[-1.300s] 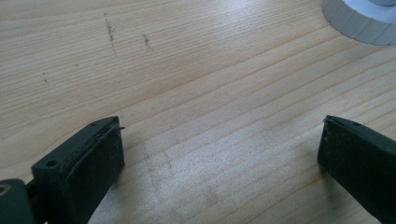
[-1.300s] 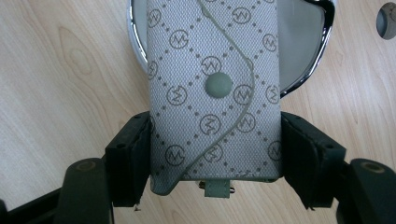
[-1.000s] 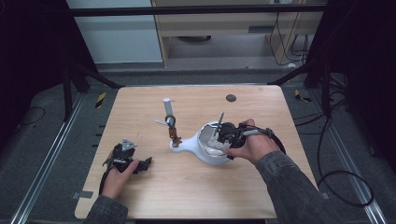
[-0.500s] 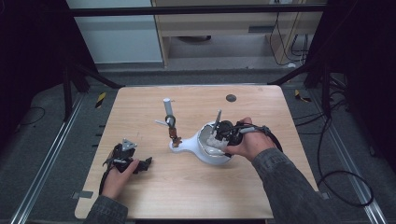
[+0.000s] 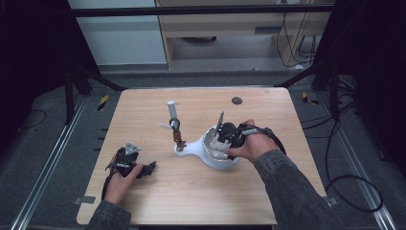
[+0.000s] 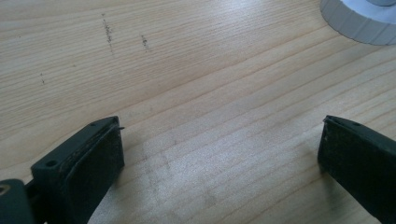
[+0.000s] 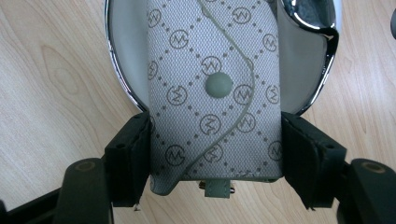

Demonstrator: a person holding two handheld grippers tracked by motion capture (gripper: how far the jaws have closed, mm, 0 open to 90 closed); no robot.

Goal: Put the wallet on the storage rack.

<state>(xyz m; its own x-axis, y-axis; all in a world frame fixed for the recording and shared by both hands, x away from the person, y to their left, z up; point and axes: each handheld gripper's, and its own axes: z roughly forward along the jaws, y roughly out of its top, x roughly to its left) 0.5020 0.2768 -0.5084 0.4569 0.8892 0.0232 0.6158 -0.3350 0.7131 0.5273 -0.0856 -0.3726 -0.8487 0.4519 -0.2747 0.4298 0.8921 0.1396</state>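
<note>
Letter M in small round rings, printed again and again across grey pouch [image 7: 215, 93]. No other words or numbers to read.

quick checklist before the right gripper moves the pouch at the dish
1. Right gripper shut on pouch: ok, both pads press its sides.
2. Grip depth: not ok, pads hold only the pouch's near end.
3. Pouch over the white dish: ok, most of it lies inside the rim.
4. Pouch snap closed: ok.
5. Left gripper out of the way: ok, open above bare table.
6. Pouch resting on the dish or lifted: cannot tell.
</note>
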